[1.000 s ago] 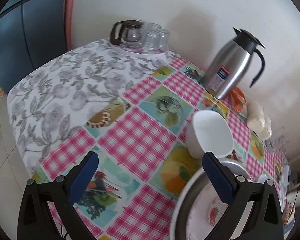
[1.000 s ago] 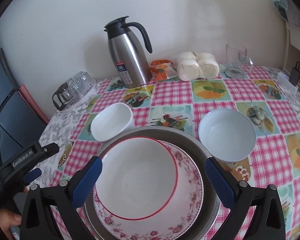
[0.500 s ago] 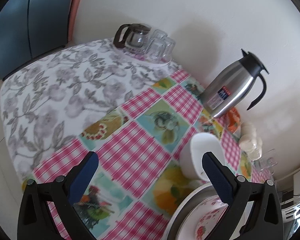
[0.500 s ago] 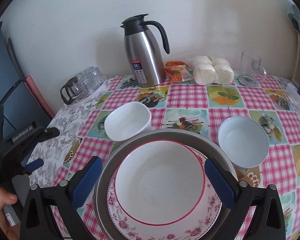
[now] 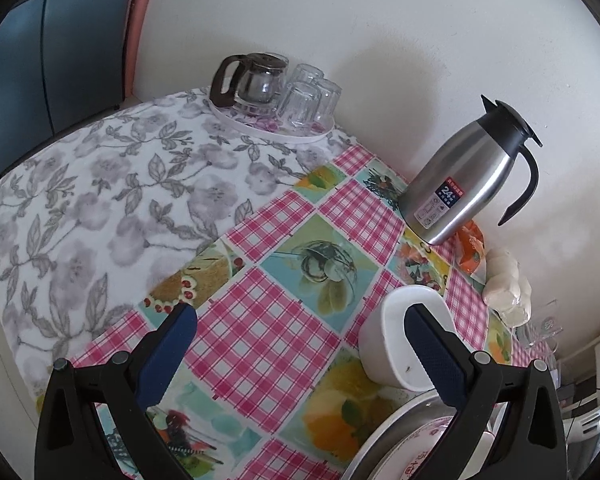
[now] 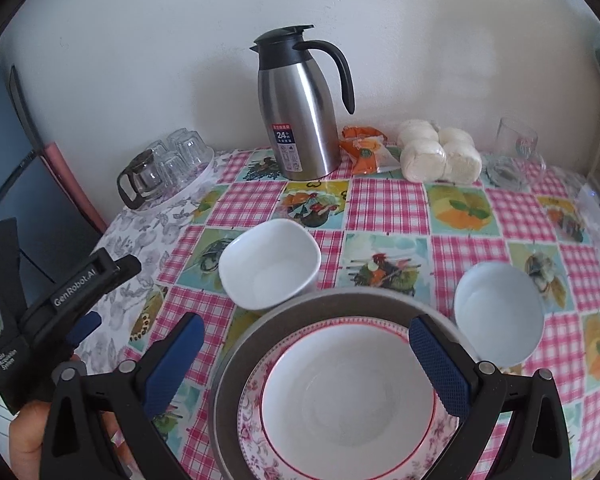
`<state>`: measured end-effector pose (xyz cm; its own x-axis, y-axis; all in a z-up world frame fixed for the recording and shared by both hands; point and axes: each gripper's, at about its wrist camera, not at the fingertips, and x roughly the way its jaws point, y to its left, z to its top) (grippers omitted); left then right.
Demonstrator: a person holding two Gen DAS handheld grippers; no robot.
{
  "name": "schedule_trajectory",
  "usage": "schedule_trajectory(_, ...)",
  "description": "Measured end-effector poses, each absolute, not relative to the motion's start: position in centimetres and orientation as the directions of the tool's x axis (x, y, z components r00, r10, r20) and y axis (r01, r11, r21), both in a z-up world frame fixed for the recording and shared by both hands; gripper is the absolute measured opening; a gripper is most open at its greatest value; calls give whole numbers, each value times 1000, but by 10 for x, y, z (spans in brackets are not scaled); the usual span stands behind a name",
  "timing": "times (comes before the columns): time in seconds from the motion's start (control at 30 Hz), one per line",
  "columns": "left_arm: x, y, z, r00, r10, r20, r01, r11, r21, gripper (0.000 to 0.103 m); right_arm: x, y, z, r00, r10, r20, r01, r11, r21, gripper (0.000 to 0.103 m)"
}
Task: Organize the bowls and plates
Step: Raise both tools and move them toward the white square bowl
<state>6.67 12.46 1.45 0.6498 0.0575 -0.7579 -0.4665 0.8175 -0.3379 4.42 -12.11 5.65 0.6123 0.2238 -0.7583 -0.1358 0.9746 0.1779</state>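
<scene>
Right gripper (image 6: 304, 364): jaws wide apart, empty, over a near stack; red-rimmed bowl (image 6: 348, 396) in a floral plate (image 6: 440, 440) on a grey metal plate (image 6: 260, 332); square white bowl (image 6: 270, 262) just beyond the stack on the left; round white bowl (image 6: 500, 312) just to its right; steel flask (image 6: 300, 112) far by the wall; left gripper (image 5: 300, 356): jaws spread, holding nothing, above the checked tablecloth (image 5: 268, 328), square white bowl behind its right finger.
</scene>
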Motion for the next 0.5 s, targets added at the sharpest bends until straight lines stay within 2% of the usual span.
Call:
schedule_trajectory(0.23,77,123,13,628,84,-773,-461,841,-283,103,59,-109,73,606,231,-761,-143,973,181,103)
schedule_trajectory(0.5,92,128,6,603,7,-797,-429,846,-318,103,80,-106,69,573,212,-792,-94,977,193,103)
